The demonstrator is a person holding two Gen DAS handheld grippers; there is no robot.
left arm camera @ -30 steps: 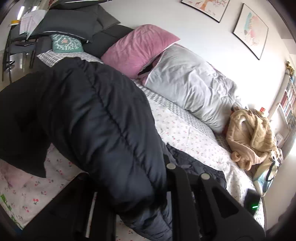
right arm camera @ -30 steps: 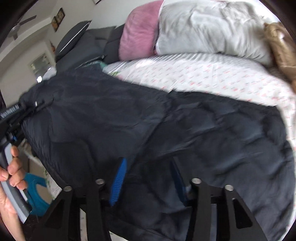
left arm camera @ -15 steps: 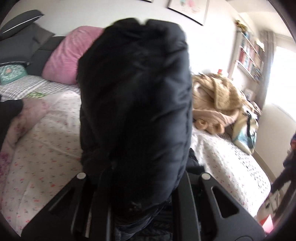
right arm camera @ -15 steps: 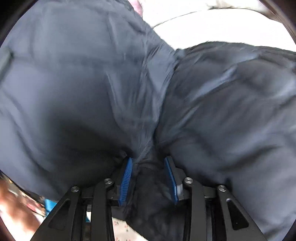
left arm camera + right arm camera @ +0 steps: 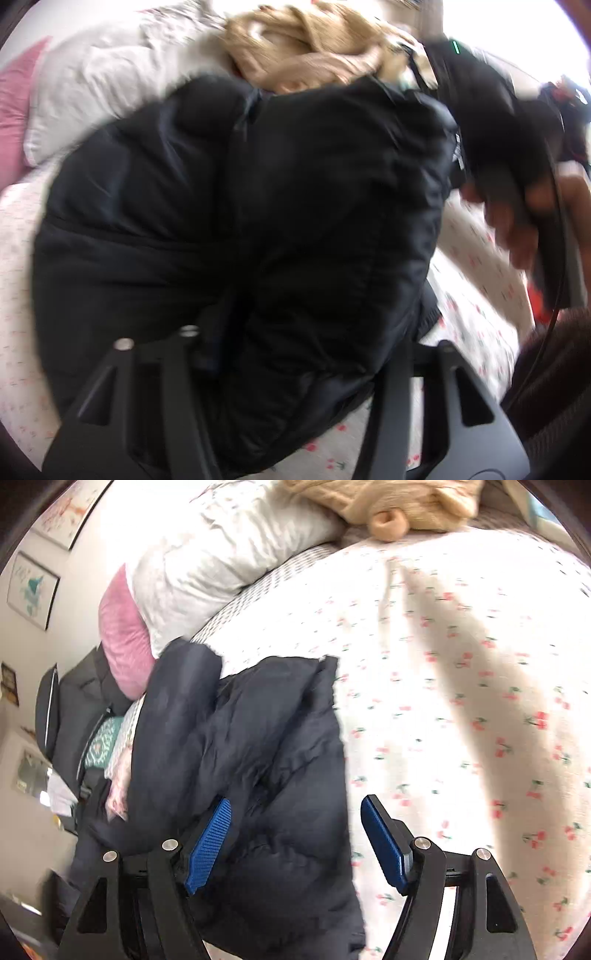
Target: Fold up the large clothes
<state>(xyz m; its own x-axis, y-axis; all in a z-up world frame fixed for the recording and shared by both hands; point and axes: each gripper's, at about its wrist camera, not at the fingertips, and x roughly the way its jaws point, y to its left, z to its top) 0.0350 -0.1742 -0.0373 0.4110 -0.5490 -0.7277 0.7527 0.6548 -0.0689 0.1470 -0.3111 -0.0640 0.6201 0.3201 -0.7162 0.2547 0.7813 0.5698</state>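
Note:
A black puffer jacket (image 5: 240, 184) lies bunched on the cherry-print bed sheet (image 5: 476, 321) and fills the left wrist view. My left gripper (image 5: 314, 343) points down into it; its jaws are opening and the puffy fabric bulges between the fingers and hides the pads. In the right wrist view the jacket (image 5: 258, 738) lies folded at the left. My right gripper (image 5: 295, 834) is over its right edge with its jaws opening. The left blue pad (image 5: 208, 845) is beside the fabric and the right pad (image 5: 384, 842) hangs over bare sheet (image 5: 461, 664). Neither pad presses.
A tan knit garment (image 5: 314, 48) is heaped at the far side of the bed, next to a pale grey duvet (image 5: 221, 554) and a pink pillow (image 5: 122, 642). A person's hand (image 5: 517, 229) grips the right tool's handle just right of the jacket.
Both grippers swung across the bed with the jacket, which now rests lower on the sheet. The right pads, shut on a fold before, have spread apart and released it. The left fingers have widened too.

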